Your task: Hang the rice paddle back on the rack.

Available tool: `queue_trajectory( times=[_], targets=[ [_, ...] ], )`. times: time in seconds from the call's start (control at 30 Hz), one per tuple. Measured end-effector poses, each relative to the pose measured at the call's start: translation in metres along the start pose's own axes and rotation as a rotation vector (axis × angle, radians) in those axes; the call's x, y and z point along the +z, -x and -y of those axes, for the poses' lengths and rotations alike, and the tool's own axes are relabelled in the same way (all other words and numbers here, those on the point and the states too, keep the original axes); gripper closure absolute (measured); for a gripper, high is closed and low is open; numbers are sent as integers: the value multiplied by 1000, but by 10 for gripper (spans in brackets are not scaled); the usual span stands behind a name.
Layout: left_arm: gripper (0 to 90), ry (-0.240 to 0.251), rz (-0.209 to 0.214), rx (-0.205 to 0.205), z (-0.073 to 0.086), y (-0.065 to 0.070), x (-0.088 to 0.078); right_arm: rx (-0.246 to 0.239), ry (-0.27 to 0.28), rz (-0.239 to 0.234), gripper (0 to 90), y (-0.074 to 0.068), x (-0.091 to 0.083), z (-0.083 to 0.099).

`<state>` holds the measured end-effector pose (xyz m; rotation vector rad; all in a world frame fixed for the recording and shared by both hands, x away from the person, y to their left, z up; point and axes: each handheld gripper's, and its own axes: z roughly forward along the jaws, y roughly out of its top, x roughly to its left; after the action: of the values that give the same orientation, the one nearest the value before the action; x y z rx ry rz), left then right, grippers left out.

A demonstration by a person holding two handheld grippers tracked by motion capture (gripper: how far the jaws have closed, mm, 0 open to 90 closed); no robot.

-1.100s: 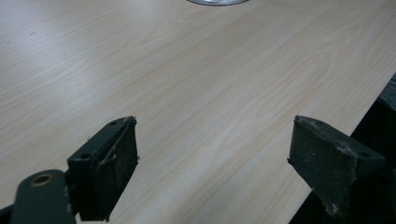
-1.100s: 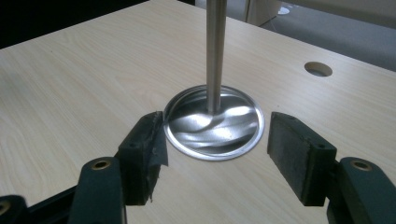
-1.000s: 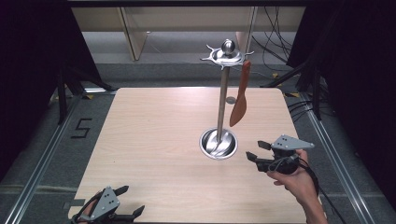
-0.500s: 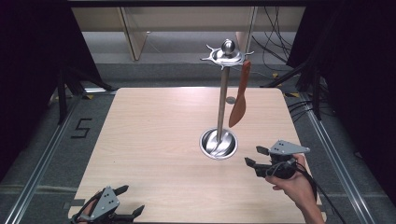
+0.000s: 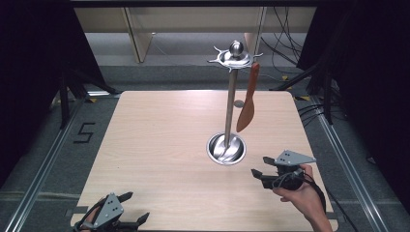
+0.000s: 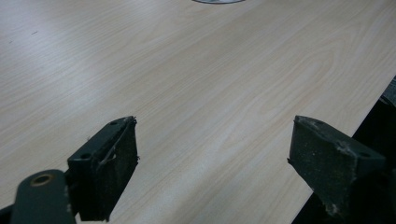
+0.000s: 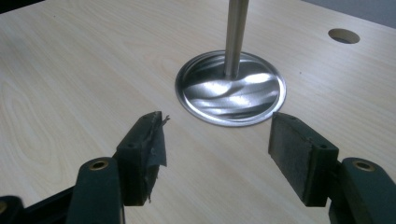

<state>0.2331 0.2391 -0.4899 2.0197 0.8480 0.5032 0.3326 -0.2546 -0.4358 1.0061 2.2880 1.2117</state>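
Observation:
A metal utensil stand rises from the table's middle right, with a round dished base (image 5: pixel 226 149), a thin pole (image 5: pixel 231 106) and a hooked top with a ball (image 5: pixel 235 55). A brown wooden spatula (image 5: pixel 247 108) hangs from one hook, blade down, above the table. My right gripper (image 5: pixel 255 173) is held low just right of and nearer than the base, pointing at it, open and holding nothing. In the right gripper view the base (image 7: pixel 231 91) and pole (image 7: pixel 236 32) lie just beyond its open jaws (image 7: pixel 217 123). My left gripper (image 5: pixel 135 207) rests open at the front left edge, over bare wood (image 6: pixel 215 128).
The light wooden table (image 5: pixel 159 145) has a small round hole (image 5: pixel 239 103) behind the stand, also seen in the right gripper view (image 7: pixel 343 35). Dark floor, metal rails and cables surround the table. A "5" mark (image 5: pixel 83 131) is on the floor at left.
My right gripper has drawn back a little toward the table's near edge. The left gripper, stand and spatula have not moved.

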Motion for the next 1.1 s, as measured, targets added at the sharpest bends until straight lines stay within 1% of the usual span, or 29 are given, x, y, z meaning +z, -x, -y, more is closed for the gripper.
queue_trajectory(
  times=[0.03,0.1,0.13,0.17,0.2,0.23,0.27,0.3,0.37,0.4,0.47,0.5,0.53,0.57,0.63,0.67,0.7,0.77,0.8,0.83,0.9,0.93,0.97,1.0,1.03,1.07,1.1],
  targets=[
    [148,-6,7,1,0,0,0,12,-10,-12,366,-2,0,2],
    [148,-4,5,0,0,0,0,20,-14,-11,365,-3,0,2],
    [148,-4,4,3,0,0,0,-4,-18,-17,365,-1,1,3],
    [148,1,0,0,0,0,0,3,-15,-7,363,-2,2,5],
    [148,0,1,0,0,0,0,3,-15,-7,363,-2,2,5],
    [148,1,1,-1,0,0,0,-22,-13,-16,363,0,2,6],
    [148,1,1,-1,0,0,0,1,-15,-4,362,-1,2,8],
    [148,1,1,-1,0,0,0,22,-29,-10,362,-3,2,9],
    [148,0,1,0,0,0,0,-10,-21,-7,361,-1,3,11],
    [148,-6,6,1,0,0,0,-3,-29,-16,361,-2,4,13],
    [148,-6,6,2,0,0,0,-5,-23,-8,361,-1,5,14],
    [148,-2,8,-1,0,0,-1,10,-39,-24,361,-3,5,15],
    [148,0,8,-2,0,0,-1,5,-34,-10,361,-2,5,17],
    [148,9,3,-5,0,0,0,26,-46,-11,361,-4,5,18],
    [148,9,4,-4,0,0,0,28,-43,-11,360,-4,5,21],
    [148,9,4,-5,0,0,0,11,-39,-12,359,-2,5,21],
    [148,9,4,-4,0,0,0,38,-46,-6,358,-5,5,23],
    [148,9,3,-4,0,0,0,34,-44,-6,356,-4,5,25],
    [148,7,6,-4,0,0,0,31,-37,-13,356,-4,5,26],
    [148,-4,6,2,-1,-1,-1,20,-39,-8,354,-3,4,27],
    [148,1,8,-3,0,0,-1,47,-49,-10,353,-5,3,28],
    [148,0,8,-2,0,0,-1,23,-37,-11,351,-3,4,29],
    [148,0,8,-3,0,0,-1,43,-38,-12,346,-5,3,31],
    [148,7,5,-4,0,0,0,43,-38,-12,346,-5,3,31],
    [148,-2,9,0,0,0,-1,28,-39,-9,344,-4,3,32],
    [148,-6,4,5,0,-1,-1,58,-55,-19,343,-7,3,33],
    [148,-2,7,-1,0,0,-1,25,-42,-11,343,-4,3,34]
  ],
)
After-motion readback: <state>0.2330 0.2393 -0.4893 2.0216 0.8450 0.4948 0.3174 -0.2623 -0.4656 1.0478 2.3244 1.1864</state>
